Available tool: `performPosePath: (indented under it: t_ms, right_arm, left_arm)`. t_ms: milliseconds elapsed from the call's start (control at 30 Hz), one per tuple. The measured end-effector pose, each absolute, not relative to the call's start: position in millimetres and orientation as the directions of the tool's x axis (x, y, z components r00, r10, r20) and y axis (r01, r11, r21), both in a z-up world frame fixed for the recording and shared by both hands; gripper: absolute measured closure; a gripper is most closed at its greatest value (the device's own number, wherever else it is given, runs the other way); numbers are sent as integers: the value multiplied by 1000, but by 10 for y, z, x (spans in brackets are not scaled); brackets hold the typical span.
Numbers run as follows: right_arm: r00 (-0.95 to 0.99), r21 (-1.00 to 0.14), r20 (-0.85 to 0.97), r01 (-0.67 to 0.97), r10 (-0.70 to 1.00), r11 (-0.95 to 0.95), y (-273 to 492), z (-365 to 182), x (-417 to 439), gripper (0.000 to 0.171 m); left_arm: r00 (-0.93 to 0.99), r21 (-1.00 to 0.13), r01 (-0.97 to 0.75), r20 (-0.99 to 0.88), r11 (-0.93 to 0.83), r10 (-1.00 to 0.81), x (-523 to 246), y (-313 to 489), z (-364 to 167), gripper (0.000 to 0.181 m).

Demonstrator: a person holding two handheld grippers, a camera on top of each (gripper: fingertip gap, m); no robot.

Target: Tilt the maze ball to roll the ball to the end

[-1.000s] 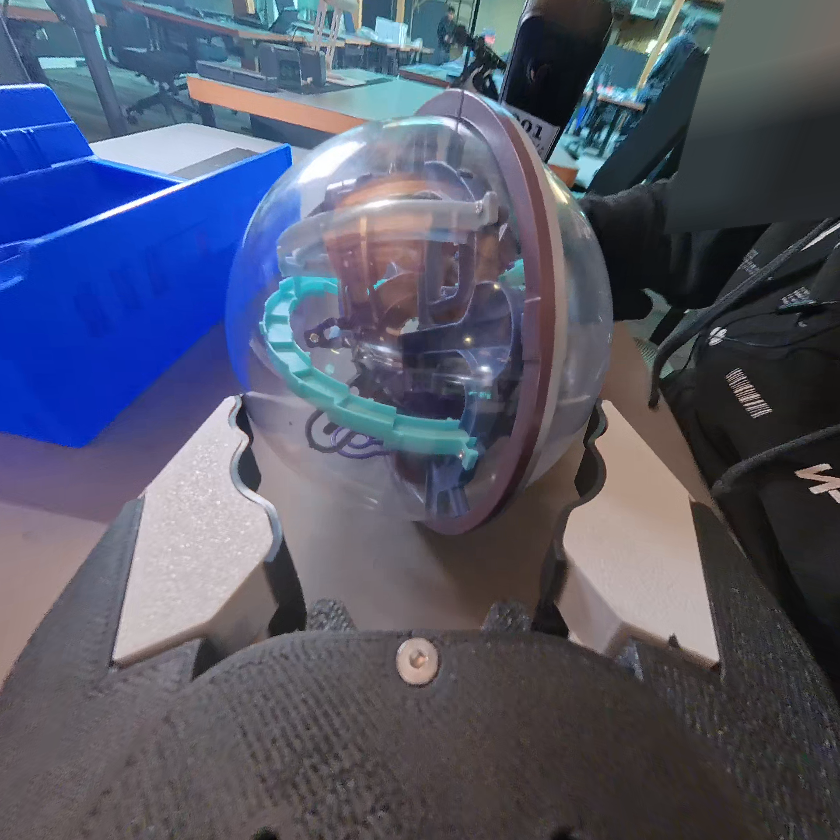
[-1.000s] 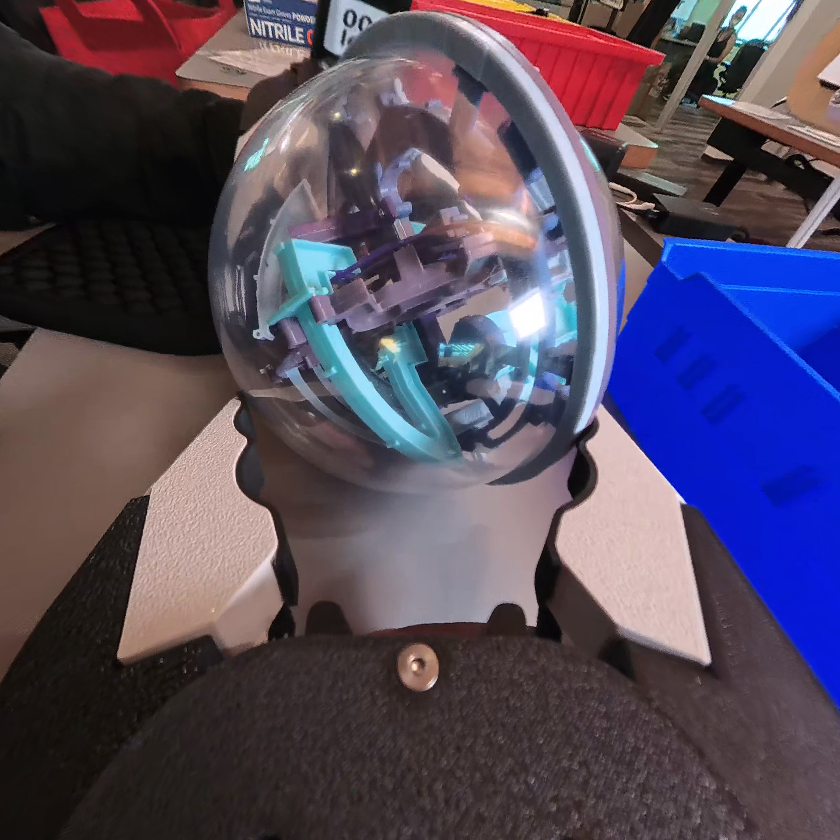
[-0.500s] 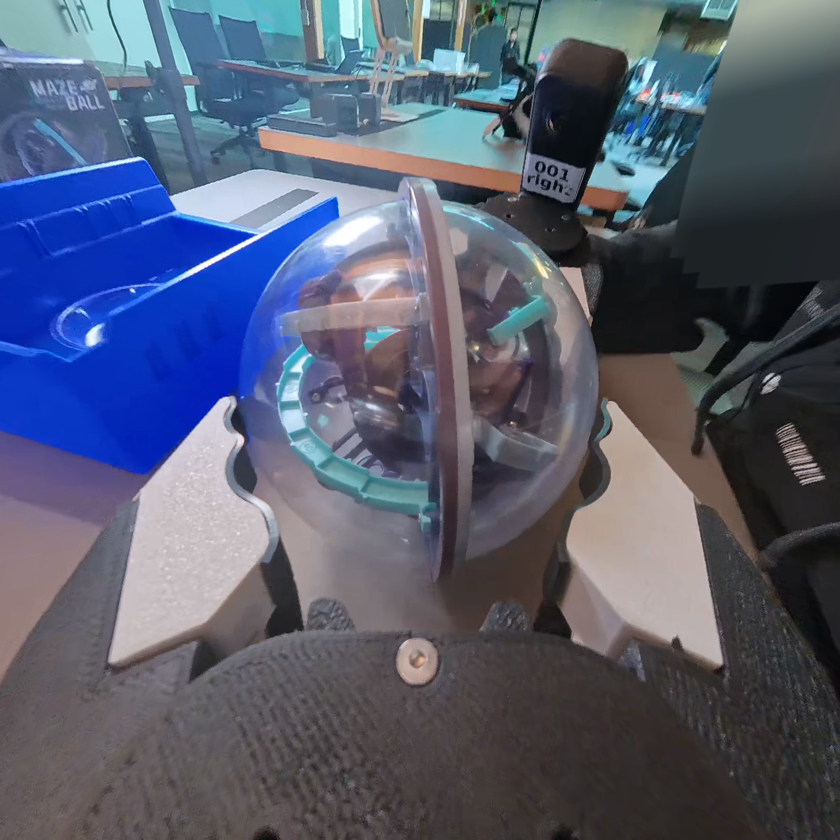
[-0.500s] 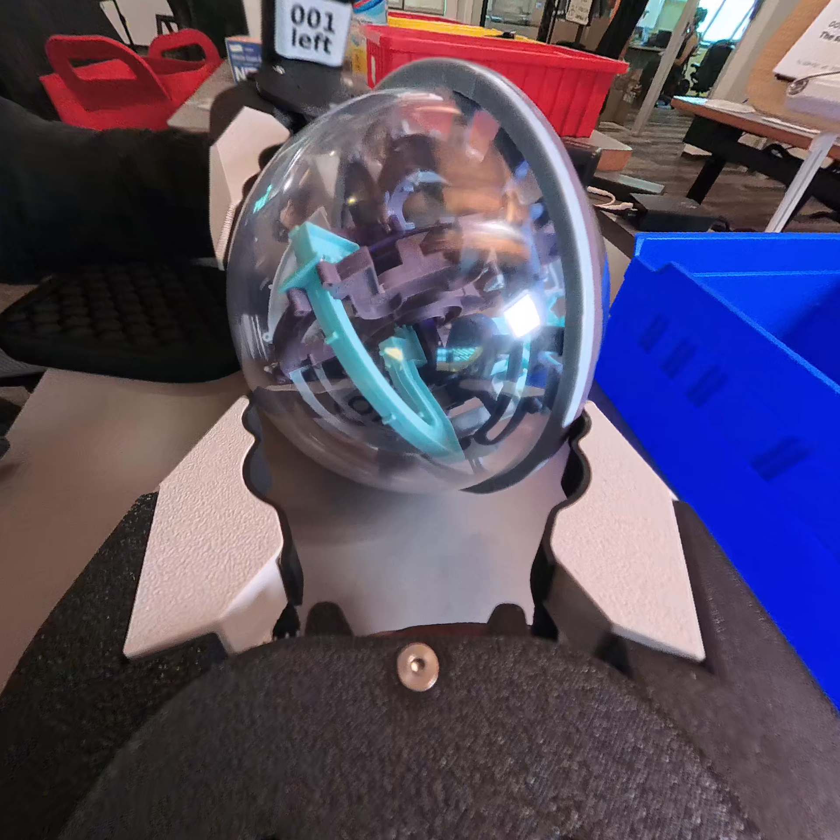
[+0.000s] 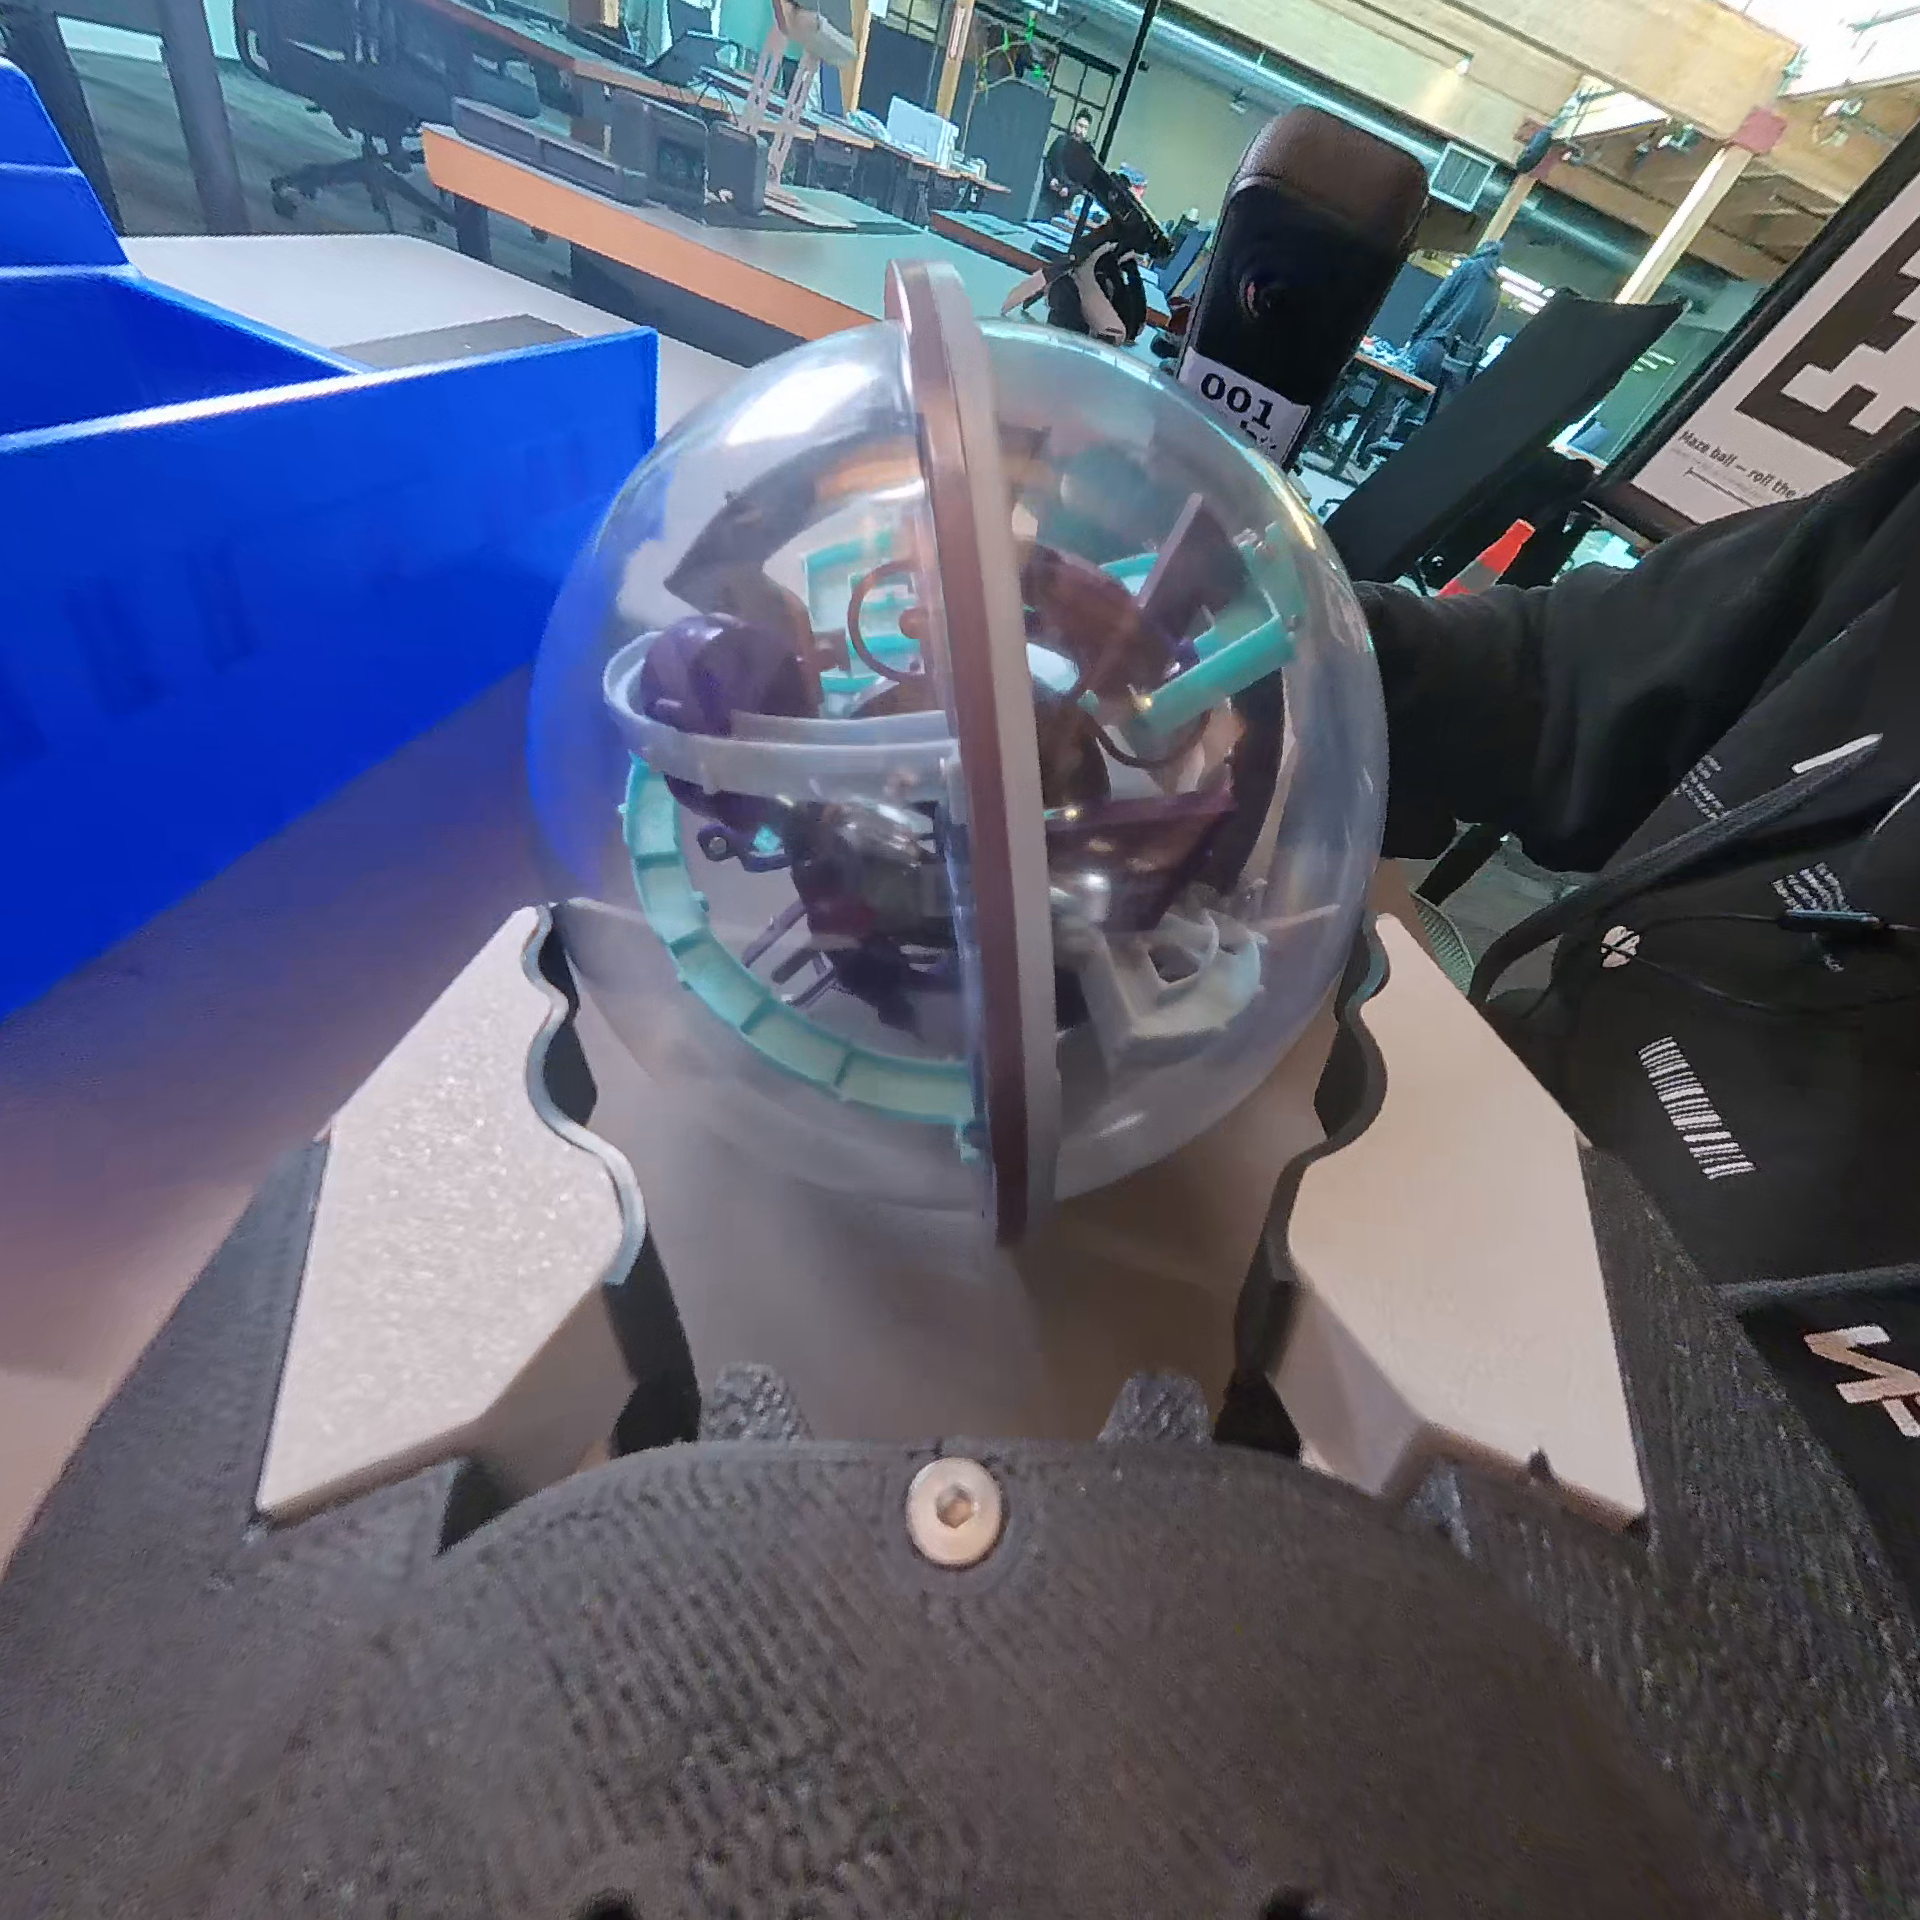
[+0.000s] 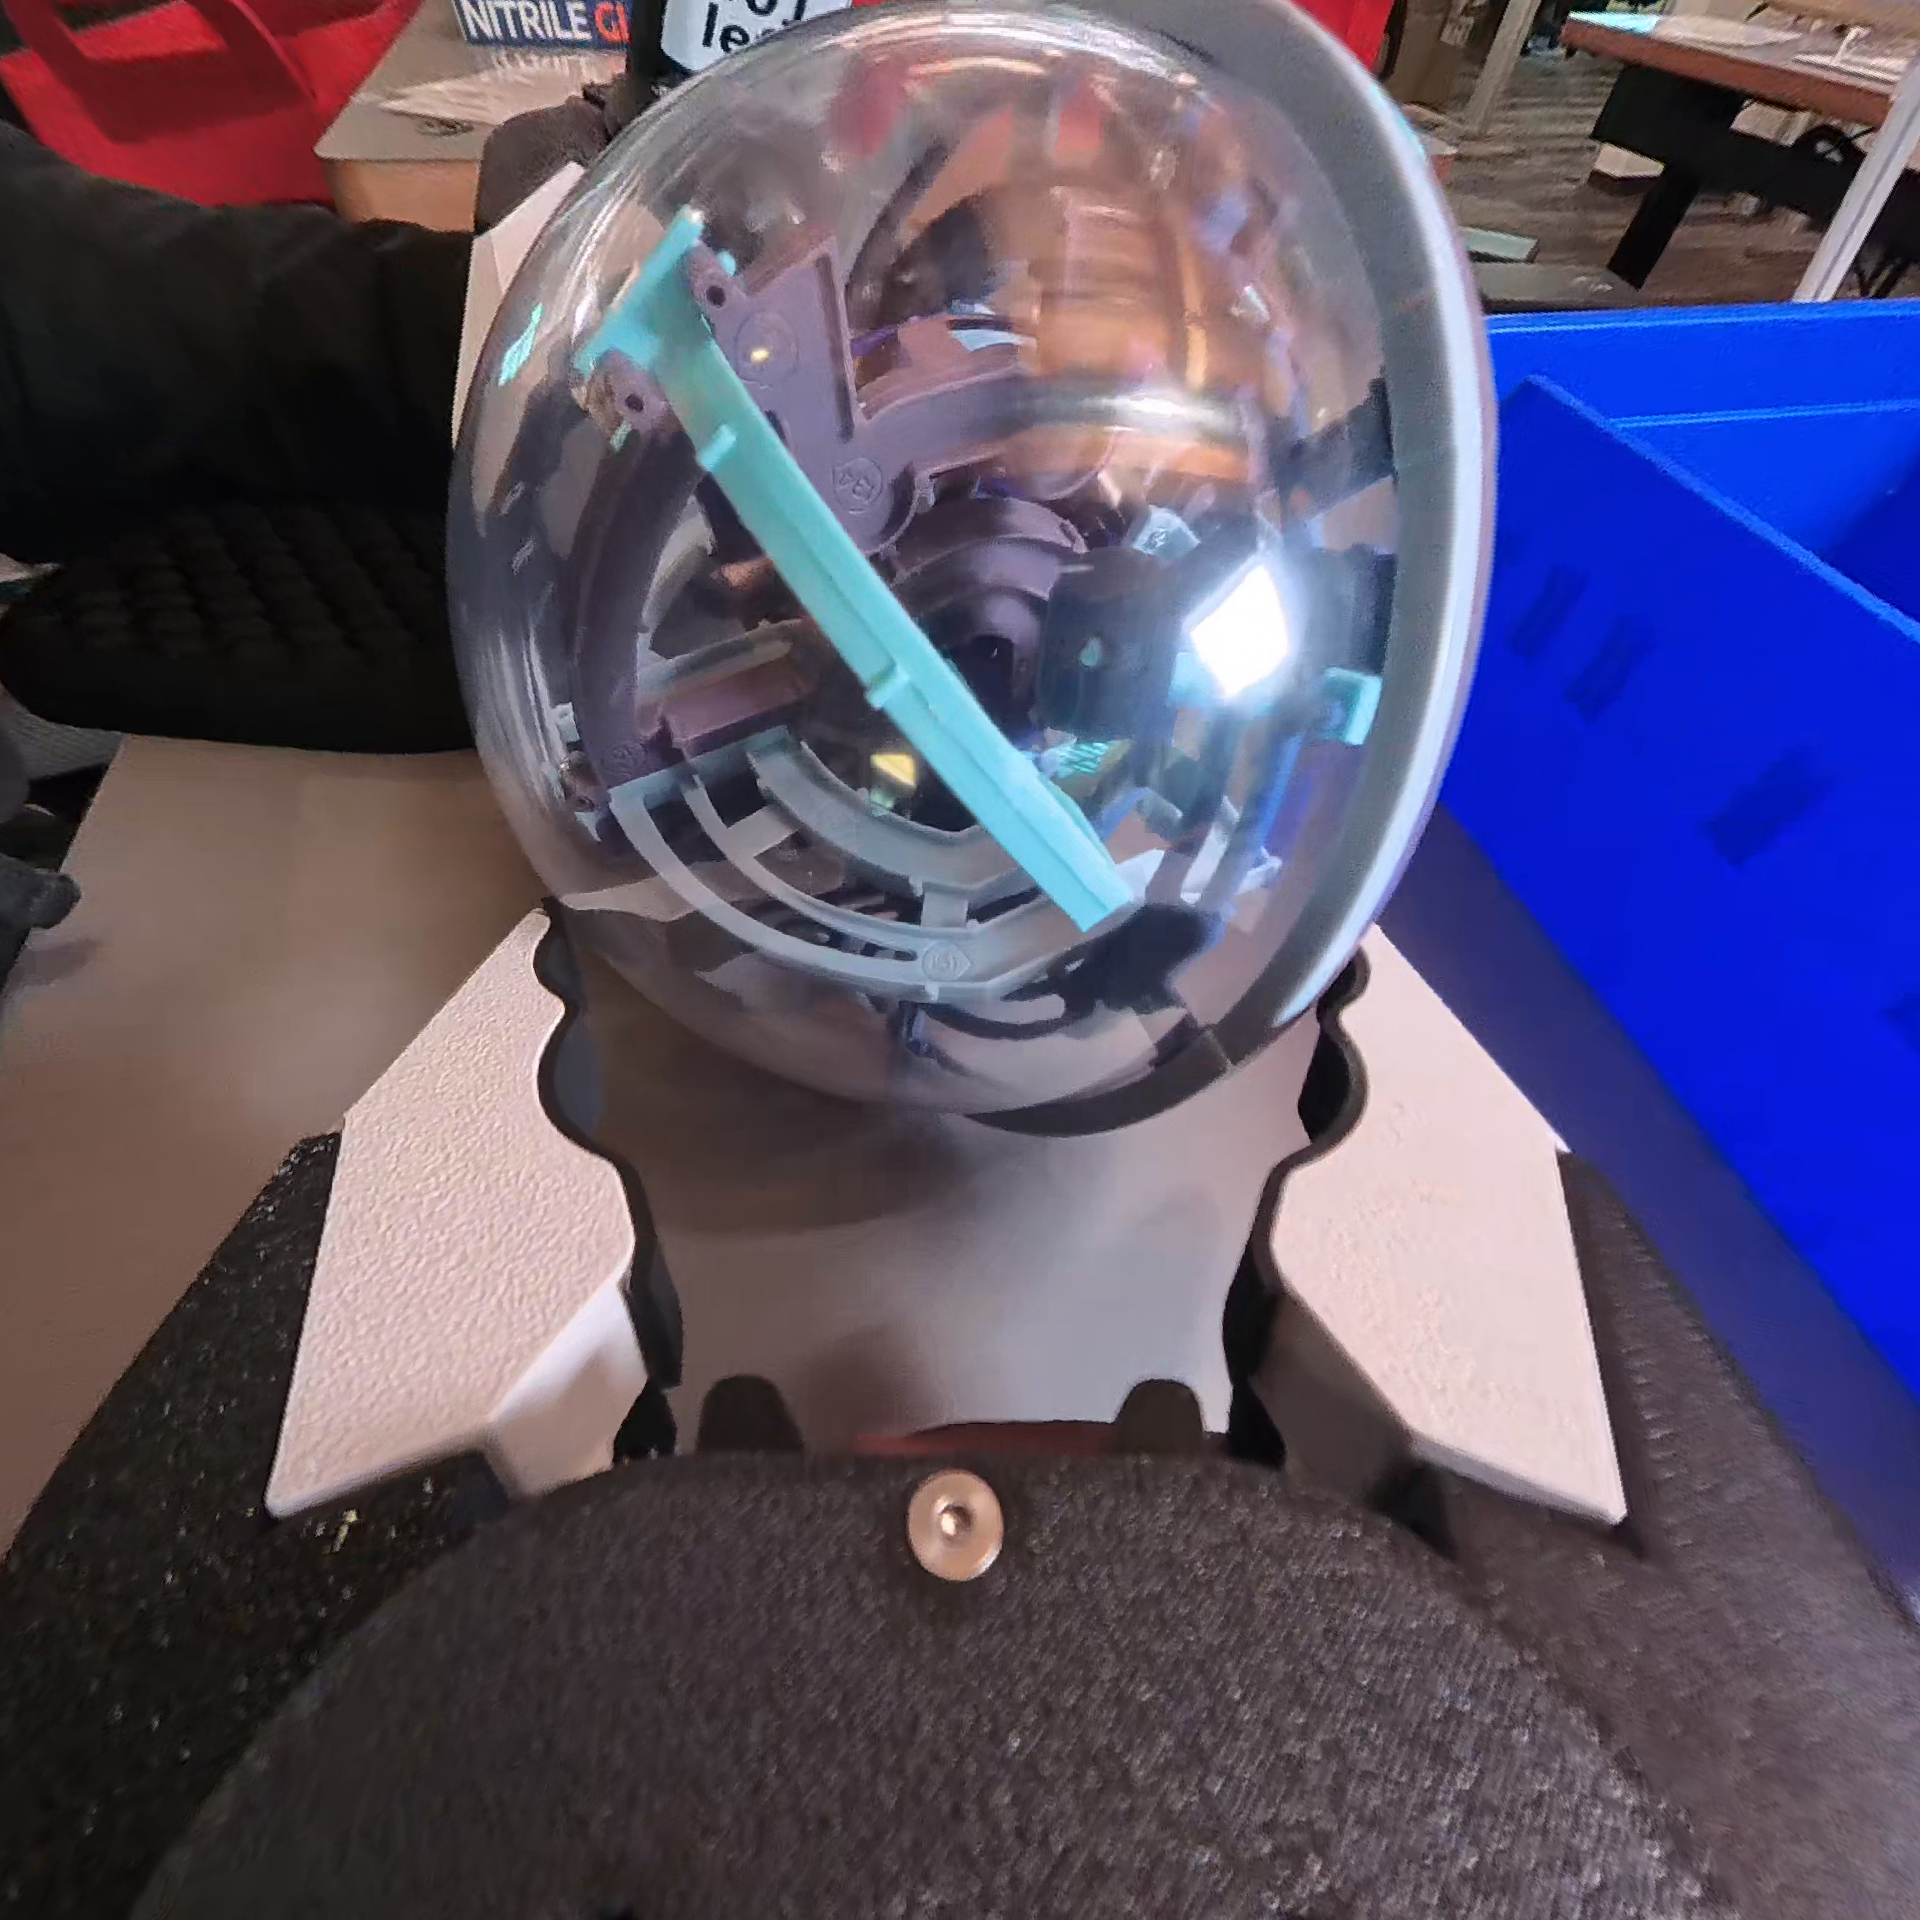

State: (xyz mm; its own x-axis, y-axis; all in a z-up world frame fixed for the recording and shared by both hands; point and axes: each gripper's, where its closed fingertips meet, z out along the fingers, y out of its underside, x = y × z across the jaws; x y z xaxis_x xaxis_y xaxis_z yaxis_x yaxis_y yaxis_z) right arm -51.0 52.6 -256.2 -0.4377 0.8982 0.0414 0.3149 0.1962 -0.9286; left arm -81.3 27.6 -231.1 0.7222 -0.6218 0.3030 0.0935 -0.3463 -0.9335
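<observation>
The maze ball (image 5: 956, 758) sits between the fingertips of the left gripper (image 5: 956, 1049) and, from the opposite side, of the right gripper (image 6: 945, 1039) — both are spread wide and pressed against its clear shell, above the desk (image 6: 208, 935). Its seam ring (image 5: 982, 831) stands almost upright in the left wrist view — it leans toward the blue bin (image 6: 1714, 727) in the right one.

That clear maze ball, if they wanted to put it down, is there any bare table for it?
Yes. Bare table lies between the maze ball and the black sleeve. Another strip runs along the blue bin. The bin side is crowded: its wall stands close beside the ball. Both grippers, left and right, flank it.
</observation>
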Motion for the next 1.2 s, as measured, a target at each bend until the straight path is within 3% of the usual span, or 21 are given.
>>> performPosePath:
  t_ms: [100,233,700,1200]
  right_arm:
    - [-444,-934,21,310,896,176,539,-2549,-506,37]
    - [-442,-938,36,294,896,183,538,-2527,-513,44]
    - [-443,-949,129,205,887,240,460,-2363,-502,36]
    - [-454,-953,-117,303,884,30,454,-2329,-507,34]
  left_arm:
    - [741,-950,79,258,-301,-620,-834,280,-2284,40]
    - [802,-988,-78,18,-135,-597,-864,273,-2192,40]
    - [791,-983,-149,-55,-104,-609,-791,219,-2296,38]
    - [785,-955,24,201,-295,-586,-779,232,-2319,38]
